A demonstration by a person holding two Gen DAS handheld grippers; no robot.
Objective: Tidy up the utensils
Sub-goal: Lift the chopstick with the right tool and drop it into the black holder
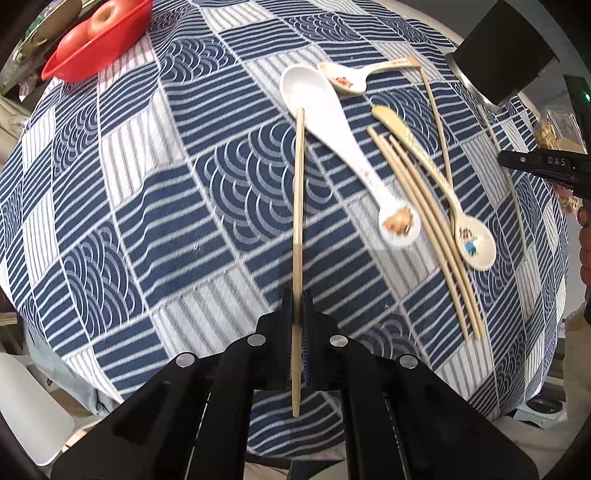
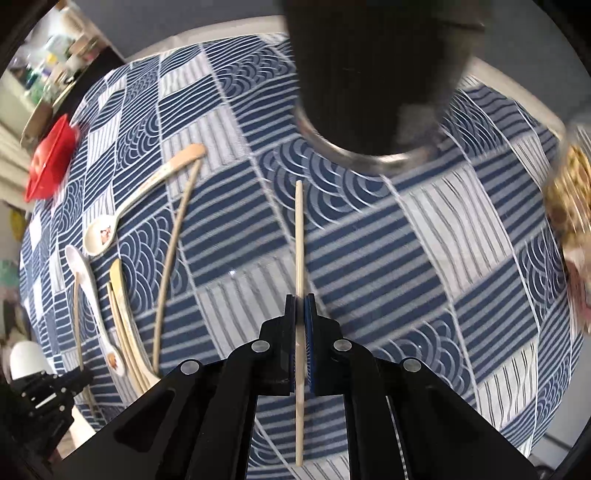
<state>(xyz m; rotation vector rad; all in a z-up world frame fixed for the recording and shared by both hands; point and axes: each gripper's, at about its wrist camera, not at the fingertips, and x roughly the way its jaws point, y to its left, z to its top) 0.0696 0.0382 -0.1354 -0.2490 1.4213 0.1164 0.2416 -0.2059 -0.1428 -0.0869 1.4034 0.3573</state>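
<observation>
A round table (image 1: 110,206) filled the room's middle, covered with a blue and white patchwork cloth (image 1: 229,177) of stripes and wave arcs. Near its far edge stood a dark cylindrical holder with a shiny metal rim (image 2: 373,88), and off to the other side sat a red bowl (image 1: 96,40) with apples (image 1: 107,18) in it. Between them lay the loose utensils: a long white spoon (image 1: 332,147) with a cartoon face on its handle end, two smaller cream spoons (image 1: 436,184) with printed bowls, one of them (image 1: 347,79) lying just beyond the white spoon's bowl, and several bare chopsticks (image 1: 424,229) lying beside and partly under the nearer cream spoon. The left tongs (image 1: 298,299) were clenched tight on a single wooden chopstick (image 1: 298,206), which ran out ahead of the tips toward the white spoon and stuck out behind them as well. The right tongs (image 2: 300,302) were likewise pinched shut on another chopstick (image 2: 300,236), whose front end pointed toward the dark holder, close to its metal rim. In both, the pads pressed the stick from either side with no gap showing. Part of the left tongs (image 2: 48,391) showed black at the table's edge in the right-hand view.
</observation>
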